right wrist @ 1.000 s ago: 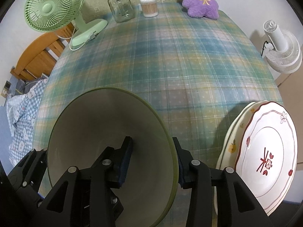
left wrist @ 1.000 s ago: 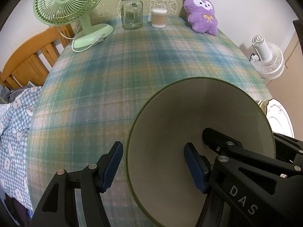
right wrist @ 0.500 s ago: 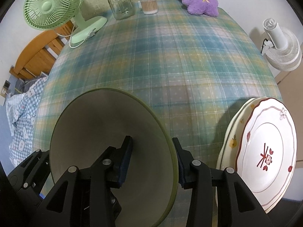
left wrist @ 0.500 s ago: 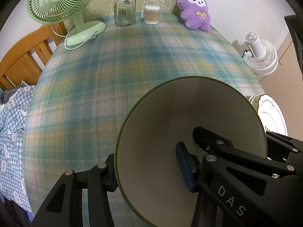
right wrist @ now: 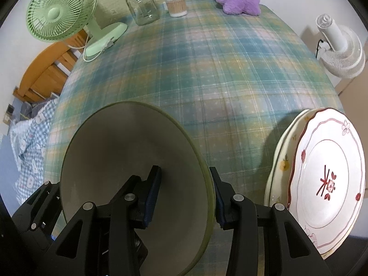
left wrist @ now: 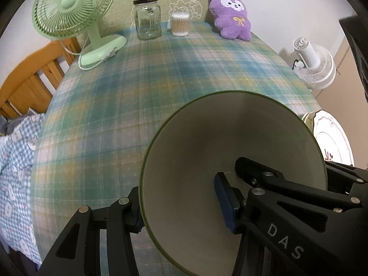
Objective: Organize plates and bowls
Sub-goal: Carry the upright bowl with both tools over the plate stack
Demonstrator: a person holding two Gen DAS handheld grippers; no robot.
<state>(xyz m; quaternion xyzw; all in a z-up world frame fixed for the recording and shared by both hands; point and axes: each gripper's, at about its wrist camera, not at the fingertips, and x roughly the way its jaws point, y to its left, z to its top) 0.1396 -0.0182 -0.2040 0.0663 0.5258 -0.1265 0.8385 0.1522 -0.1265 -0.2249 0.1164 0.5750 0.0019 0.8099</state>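
Note:
A pale bowl with a green rim (left wrist: 230, 151) sits tilted over the plaid tablecloth (right wrist: 207, 69), held from both sides. My left gripper (left wrist: 181, 207) is shut on the bowl's left wall, one pad inside and the other finger behind the rim. My right gripper (right wrist: 184, 195) is shut on the opposite wall of the bowl (right wrist: 119, 151), with one blue pad inside and one outside. To the right lies a stack of plates (right wrist: 329, 184): a white plate with red flowers on a cream one. The plates (left wrist: 331, 138) show at the right edge of the left wrist view.
Along the table's far edge stand a green desk fan (left wrist: 73, 11), a glass jar (left wrist: 147, 18), a tub of cotton swabs (left wrist: 180, 24) and a purple plush toy (left wrist: 232, 16). A white fan (right wrist: 338, 43) stands beyond the right edge. A wooden bed frame (right wrist: 43, 76) and checked fabric lie at the left.
My left gripper's jaws have come together onto the bowl's wall; its outer finger stood apart from the rim before. The right gripper's hold looks the same.

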